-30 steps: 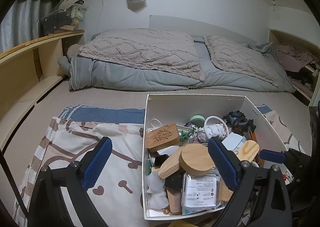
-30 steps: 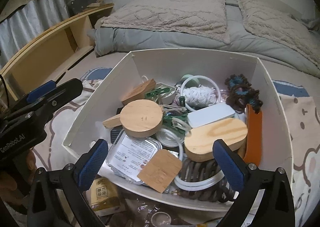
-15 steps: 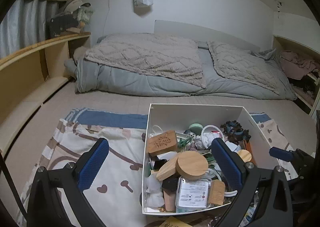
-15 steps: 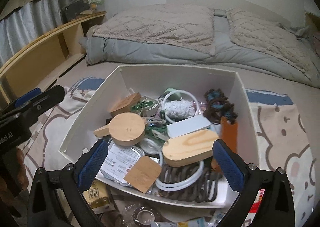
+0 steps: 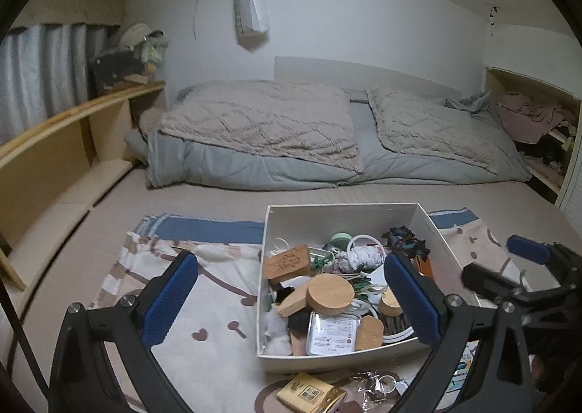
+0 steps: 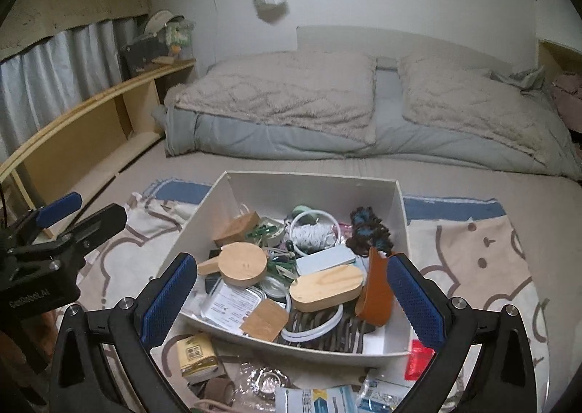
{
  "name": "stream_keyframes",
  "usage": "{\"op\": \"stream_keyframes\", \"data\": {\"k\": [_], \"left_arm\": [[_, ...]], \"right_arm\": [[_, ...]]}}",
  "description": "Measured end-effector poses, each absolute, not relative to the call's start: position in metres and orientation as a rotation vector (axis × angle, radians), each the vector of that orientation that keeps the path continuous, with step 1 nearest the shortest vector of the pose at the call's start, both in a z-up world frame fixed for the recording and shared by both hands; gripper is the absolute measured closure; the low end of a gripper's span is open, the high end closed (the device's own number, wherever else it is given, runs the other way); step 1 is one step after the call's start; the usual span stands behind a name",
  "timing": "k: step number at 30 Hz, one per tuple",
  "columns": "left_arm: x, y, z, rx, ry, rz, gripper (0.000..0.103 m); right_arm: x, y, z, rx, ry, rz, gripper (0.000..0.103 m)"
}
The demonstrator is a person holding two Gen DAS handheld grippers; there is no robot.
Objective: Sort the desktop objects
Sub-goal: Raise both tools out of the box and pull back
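Both grippers empty, hovering above the clutter. Left gripper [image 5: 291, 294] with blue-padded fingers spread as wide as they go, nothing between the pads; right gripper [image 6: 293, 298] likewise wide, nothing pinched. Task's things mostly heaped in the white open cardboard box [image 6: 309, 191] on the patterned cream-and-brown cloth [image 5: 218, 322]; a few loose bits outside, at 6 o'clock from the box: small yellow printed carton [image 6: 196, 354] and crinkled clear plastic wrappers [image 6: 262, 382]. From right wrist view, box dead ahead at 12 o'clock, framed between the two fingers; from left wrist view, box off toward 1–2 o'clock, the right-hand finger overlapping its near right corner. Judged nearer and better lined up: right gripper. Topmost candidates: round light-wood lid [image 6: 243, 263] at 11 o'clock, lying flat; oval light-wood block [image 6: 327, 285] at 12–1 o'clock, long axis running roughly 8 to 2 o'clock, so probably needs a wrist turn to close across its short width. Orange leather-like pouch [image 6: 378, 294] leaning by the right wall at 1 o'clock, white ring cable [image 6: 309, 227] further back at 12. For the yellow carton, left gripper likely handier, lying at 6 o'clock under it [image 5: 311, 393]. No sorting destination identifiable; cannot tell where items should go.
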State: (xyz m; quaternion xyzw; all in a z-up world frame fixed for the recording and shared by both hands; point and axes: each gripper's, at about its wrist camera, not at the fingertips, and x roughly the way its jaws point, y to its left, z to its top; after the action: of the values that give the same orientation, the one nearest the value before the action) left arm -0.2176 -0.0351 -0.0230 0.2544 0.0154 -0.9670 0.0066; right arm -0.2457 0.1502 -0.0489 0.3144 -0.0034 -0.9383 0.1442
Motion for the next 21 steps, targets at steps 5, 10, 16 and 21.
{"op": "stream_keyframes", "data": {"k": [5, 10, 16, 21], "left_arm": [[-0.195, -0.034, -0.012, 0.783, 0.035, -3.021, 0.000], [-0.170, -0.029, -0.003, 0.764, -0.032, -2.974, 0.000], [-0.140, -0.024, 0.007, 0.738, -0.074, -3.005, 0.000], [-0.117, -0.021, 0.009, 0.751, -0.095, -3.019, 0.000]], "right_arm": [[-0.223, 0.164, -0.036, 0.869, -0.007, -2.738, 0.000], [-0.198, 0.175, -0.026, 0.837, 0.015, -2.763, 0.000], [-0.169, 0.181, -0.009, 0.773, 0.027, -2.787, 0.000], [-0.146, 0.182, -0.004, 0.744, 0.056, -2.799, 0.000]]}}
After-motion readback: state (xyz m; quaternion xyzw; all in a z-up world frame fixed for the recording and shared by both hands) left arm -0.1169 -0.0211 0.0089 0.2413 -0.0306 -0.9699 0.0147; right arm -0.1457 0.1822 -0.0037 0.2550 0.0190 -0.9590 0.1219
